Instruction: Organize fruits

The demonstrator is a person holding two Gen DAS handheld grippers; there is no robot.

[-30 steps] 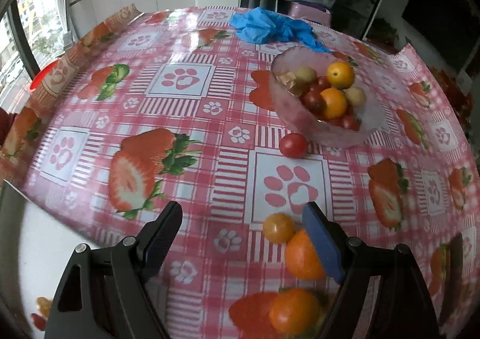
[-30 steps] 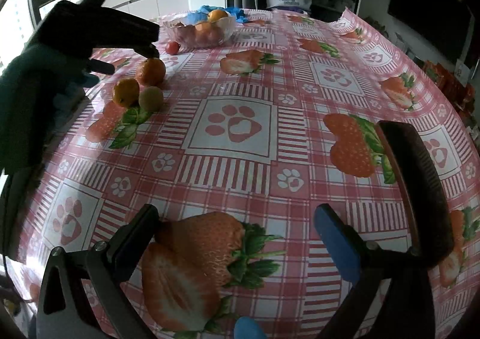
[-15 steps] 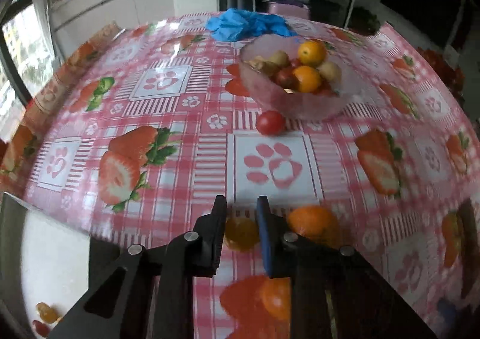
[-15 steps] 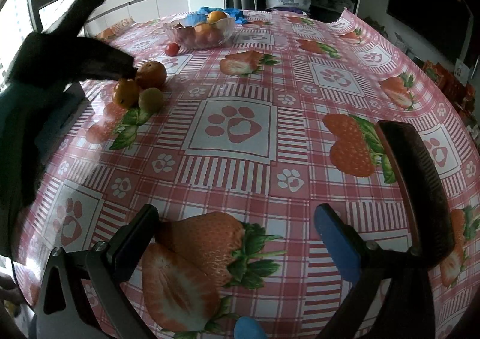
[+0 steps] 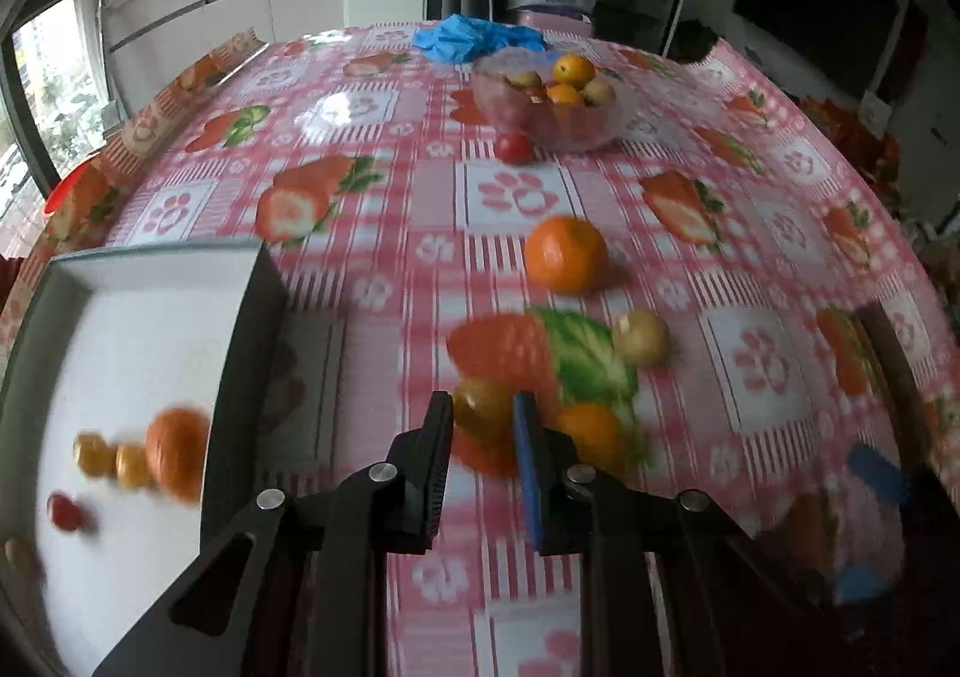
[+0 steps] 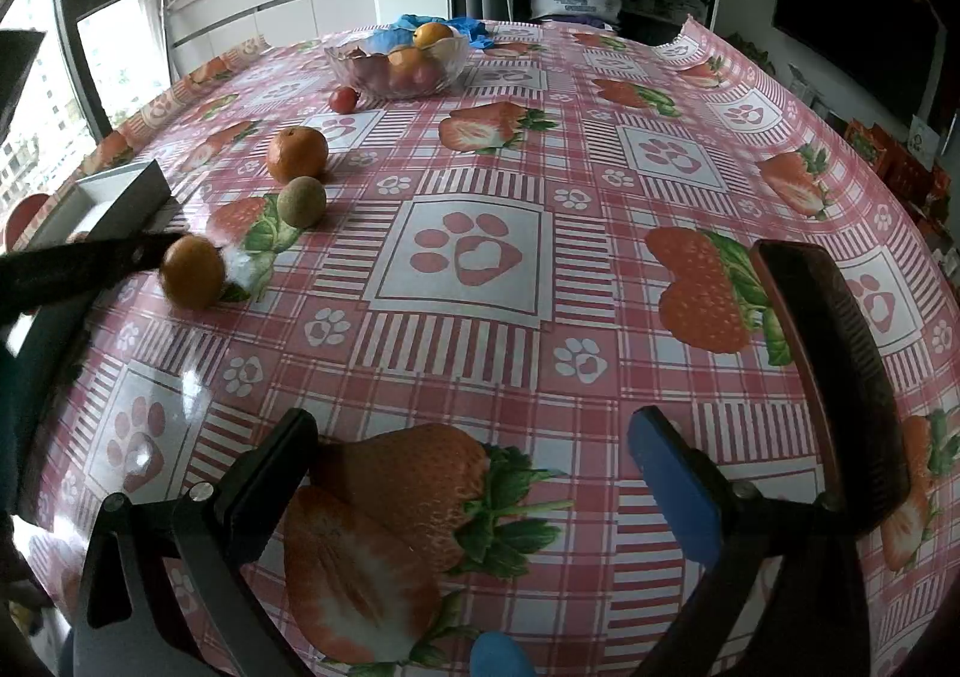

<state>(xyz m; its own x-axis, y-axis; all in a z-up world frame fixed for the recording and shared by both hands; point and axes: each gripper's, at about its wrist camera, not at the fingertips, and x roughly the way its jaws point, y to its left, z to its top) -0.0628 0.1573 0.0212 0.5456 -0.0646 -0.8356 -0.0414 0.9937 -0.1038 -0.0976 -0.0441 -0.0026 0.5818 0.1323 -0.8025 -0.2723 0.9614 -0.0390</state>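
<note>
The small yellow-orange tomato (image 5: 485,412) is now sitting pinched between the left gripper (image 5: 483,425) fingers, which were spread wide a second ago, and is travelling toward the white tray (image 5: 150,269) at their left. Beyond the fingertips, the mandarin (image 5: 565,255) and longan (image 5: 641,338) are waiting; nothing is blocking. The right gripper (image 6: 474,449) is idling wide open, empty.

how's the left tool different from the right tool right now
The left tool is closed on a small yellow-orange tomato; the right tool is wide open and holds nothing. The left tool is next to the white tray and the loose fruit; the right tool is over bare tablecloth, away from any fruit. Both have one black and one blue finger.
</note>
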